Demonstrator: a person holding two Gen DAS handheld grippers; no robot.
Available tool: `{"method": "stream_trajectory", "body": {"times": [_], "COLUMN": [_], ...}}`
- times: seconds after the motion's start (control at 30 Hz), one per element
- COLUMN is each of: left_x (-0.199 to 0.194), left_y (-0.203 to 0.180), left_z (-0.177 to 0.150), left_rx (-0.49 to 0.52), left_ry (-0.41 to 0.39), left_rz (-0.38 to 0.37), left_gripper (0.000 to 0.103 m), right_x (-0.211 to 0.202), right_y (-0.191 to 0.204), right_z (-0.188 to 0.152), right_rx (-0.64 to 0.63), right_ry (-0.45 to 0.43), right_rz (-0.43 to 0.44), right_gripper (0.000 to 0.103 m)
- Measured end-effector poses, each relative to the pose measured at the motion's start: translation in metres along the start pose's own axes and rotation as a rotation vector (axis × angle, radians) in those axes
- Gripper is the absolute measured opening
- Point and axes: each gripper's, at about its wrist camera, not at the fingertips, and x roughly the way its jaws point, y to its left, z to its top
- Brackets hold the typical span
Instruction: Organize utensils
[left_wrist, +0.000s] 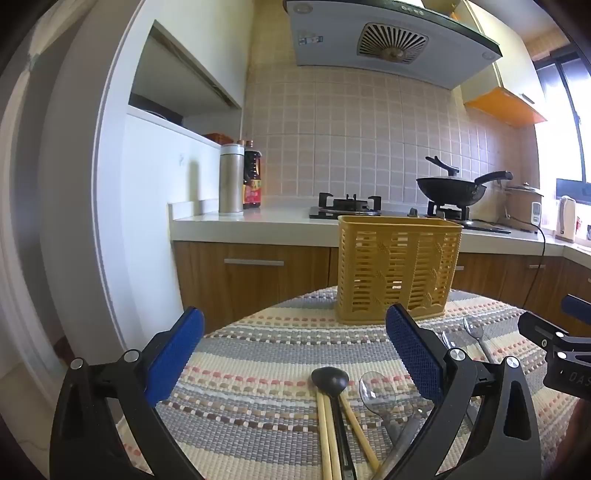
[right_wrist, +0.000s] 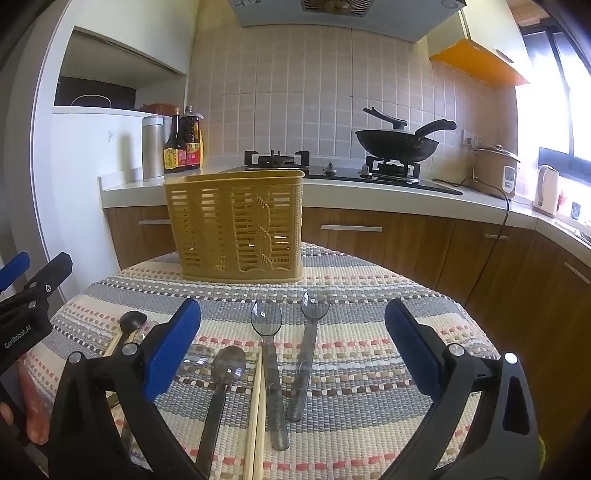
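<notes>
- Left gripper (left_wrist: 295, 354), black frame with blue pads, is hovering over the striped woven mat (left_wrist: 258, 350), jaws spread as wide as they go, gripping nothing.
- Right gripper (right_wrist: 291, 350), same build, is also hovering with jaws fully apart, nothing between the pads.
- Lying nearest on the mat: one black round-bowl ladle-type spoon (left_wrist: 330, 380), one dark smoky spoon (right_wrist: 228, 363), wooden chopsticks – two sticks (left_wrist: 325, 432) by the black spoon, a second pair (right_wrist: 257, 417) in the right wrist view.
- Three clear grey plastic spoons are showing in the right wrist view: two long ones (right_wrist: 266, 317) (right_wrist: 314, 302) side by side, bowls pointing toward the basket, plus one (right_wrist: 195, 356) partly hidden behind the left pad.
- One yellow slotted plastic utensil basket (right_wrist: 236, 229) is standing upright at the mat's far edge, looking empty through the slots.
- Behind, on the counter (right_wrist: 351, 195): two gas burners, one black wok (right_wrist: 397, 146), one steel flask (right_wrist: 152, 147), two sauce bottles (right_wrist: 184, 142), one rice cooker (right_wrist: 496, 168), one white kettle (right_wrist: 546, 190).
</notes>
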Motion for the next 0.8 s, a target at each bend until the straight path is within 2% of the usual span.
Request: {"method": "stream_trajectory", "body": {"times": [0.8], "left_x": [0.0012], "left_y": [-0.0021], "left_z": [-0.0026], "left_rx": [0.009], "left_ry": [-0.001], "left_rz": [-0.003], "left_gripper": [0.095], "right_x": [0.0023], "right_y": [-0.0003], "right_z": [-0.0007], "right_rx": [0.008], "right_ry": [0.009], "right_rz": [0.009], "right_gripper": [0.095]}}
